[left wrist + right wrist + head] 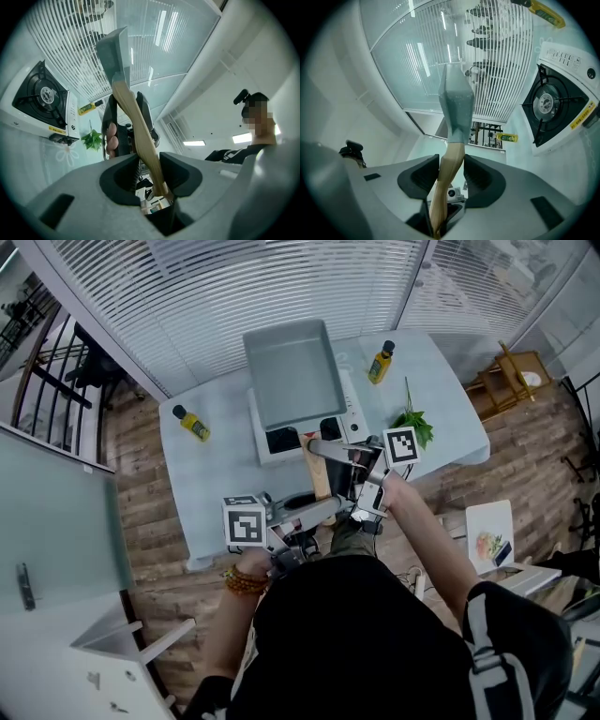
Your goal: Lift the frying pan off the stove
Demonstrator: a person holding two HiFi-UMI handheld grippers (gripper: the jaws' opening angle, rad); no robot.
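As it's held, frying pan [295, 371] seemingly points forward.

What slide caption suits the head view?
Left gripper and right gripper clamp the wooden handle, holding the grey rectangular frying pan above the white stove.

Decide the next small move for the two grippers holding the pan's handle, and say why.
Probably carry the frying pan sideways and lower it onto the bare table. The left gripper and right gripper are both clamped on its wooden handle, and the pan already hangs above the stove, whose burner is bare.
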